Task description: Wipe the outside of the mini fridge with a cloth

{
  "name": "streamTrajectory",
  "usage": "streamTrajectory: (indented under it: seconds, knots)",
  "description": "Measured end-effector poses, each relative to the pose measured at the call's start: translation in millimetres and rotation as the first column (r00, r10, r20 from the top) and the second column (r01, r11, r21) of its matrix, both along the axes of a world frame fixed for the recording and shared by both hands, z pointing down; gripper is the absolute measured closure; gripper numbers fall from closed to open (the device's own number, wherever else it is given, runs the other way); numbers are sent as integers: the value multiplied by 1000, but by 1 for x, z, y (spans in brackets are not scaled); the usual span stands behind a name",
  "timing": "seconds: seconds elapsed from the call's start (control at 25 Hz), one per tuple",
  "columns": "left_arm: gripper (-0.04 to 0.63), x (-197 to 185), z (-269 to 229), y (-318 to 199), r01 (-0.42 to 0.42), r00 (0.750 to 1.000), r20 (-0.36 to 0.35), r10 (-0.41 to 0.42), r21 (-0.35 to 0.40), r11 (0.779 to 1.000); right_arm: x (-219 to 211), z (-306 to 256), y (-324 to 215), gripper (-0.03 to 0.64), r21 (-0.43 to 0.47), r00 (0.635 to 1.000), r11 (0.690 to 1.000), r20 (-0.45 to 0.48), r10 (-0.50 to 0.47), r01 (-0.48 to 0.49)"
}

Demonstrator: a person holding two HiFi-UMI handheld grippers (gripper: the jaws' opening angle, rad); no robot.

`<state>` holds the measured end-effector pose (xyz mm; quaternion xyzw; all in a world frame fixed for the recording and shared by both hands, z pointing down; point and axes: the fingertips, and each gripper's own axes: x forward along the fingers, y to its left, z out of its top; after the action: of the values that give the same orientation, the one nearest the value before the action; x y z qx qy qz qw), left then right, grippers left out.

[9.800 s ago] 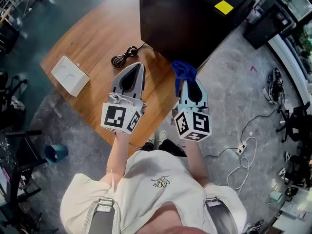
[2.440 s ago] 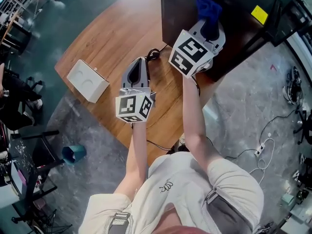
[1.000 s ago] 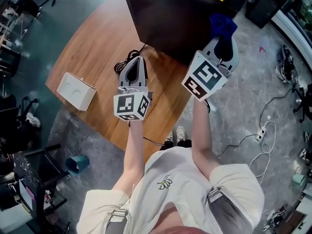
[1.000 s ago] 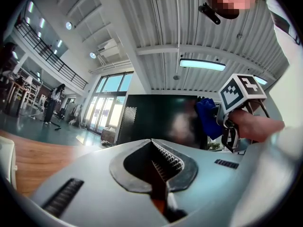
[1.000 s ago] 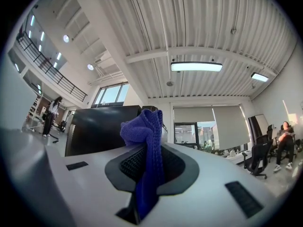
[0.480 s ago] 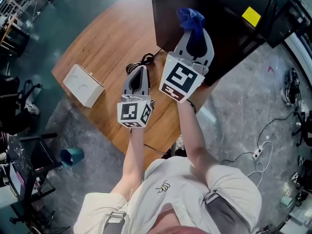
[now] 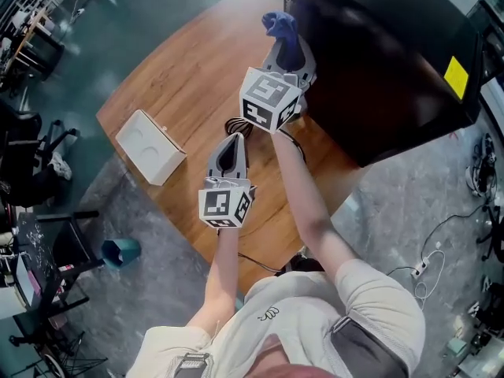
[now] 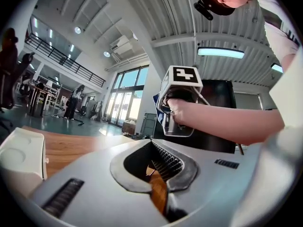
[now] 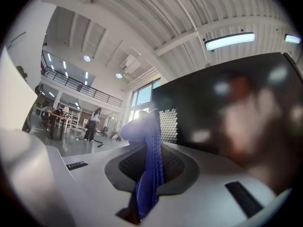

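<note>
1. Right gripper (image 7: 287, 44): jaws clamped on the blue cloth (image 7: 279, 24), with a bunch of it past the tips.
2. Cloth is up against the left side wall of the black mini fridge (image 7: 378, 61); can't confirm contact.
3. Fridge stands on the wooden table (image 7: 173, 77).
4. Left gripper (image 7: 231, 142): jaws drawn together, nothing between, low over the table by a coiled black cable (image 7: 236, 124).
5. White box (image 7: 151, 146) lies further left.
</note>
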<state>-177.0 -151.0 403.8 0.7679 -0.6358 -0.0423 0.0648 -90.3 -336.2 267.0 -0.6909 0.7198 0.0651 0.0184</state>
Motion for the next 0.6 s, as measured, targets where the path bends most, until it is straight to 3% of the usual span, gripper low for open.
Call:
streamTrajectory:
  seconds: [0.2, 0.6]
  knots:
    - [591, -12, 19, -2, 30, 999, -9, -30, -41, 999, -19, 12, -27, 555, -11, 1000, 1000, -25, 12, -12]
    - [591, -18, 27, -2, 37, 999, -8, -38, -54, 998, -14, 5, -27, 555, 14, 998, 998, -23, 54, -53]
